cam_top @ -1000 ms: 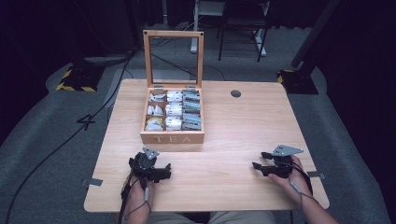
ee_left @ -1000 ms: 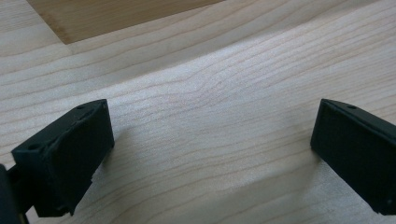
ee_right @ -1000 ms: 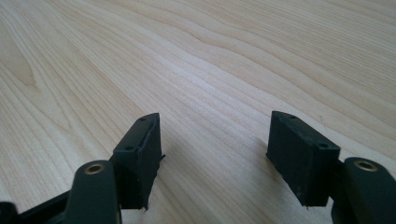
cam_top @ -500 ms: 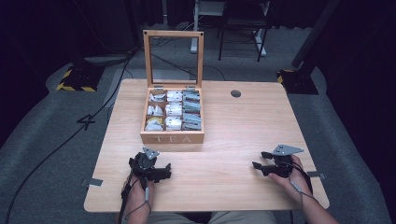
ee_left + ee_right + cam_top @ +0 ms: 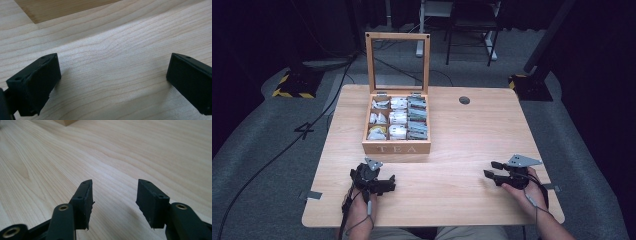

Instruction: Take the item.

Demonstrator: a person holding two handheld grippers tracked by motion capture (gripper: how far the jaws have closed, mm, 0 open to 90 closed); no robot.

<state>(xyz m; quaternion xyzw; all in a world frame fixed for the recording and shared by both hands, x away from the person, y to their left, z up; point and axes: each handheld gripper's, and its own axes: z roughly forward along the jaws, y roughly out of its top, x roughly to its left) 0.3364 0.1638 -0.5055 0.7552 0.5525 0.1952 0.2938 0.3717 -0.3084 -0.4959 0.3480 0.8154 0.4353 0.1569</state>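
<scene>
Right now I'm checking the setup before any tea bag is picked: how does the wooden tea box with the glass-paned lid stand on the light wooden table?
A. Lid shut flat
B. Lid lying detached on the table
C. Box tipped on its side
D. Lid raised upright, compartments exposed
D: the wooden tea box has its glass-paned lid standing upright at the back, and rows of tea bags show in its open compartments.

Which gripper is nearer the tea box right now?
Left. The left gripper sits just in front of the tea box; the right gripper rests farther off, toward the table's right edge.
</scene>
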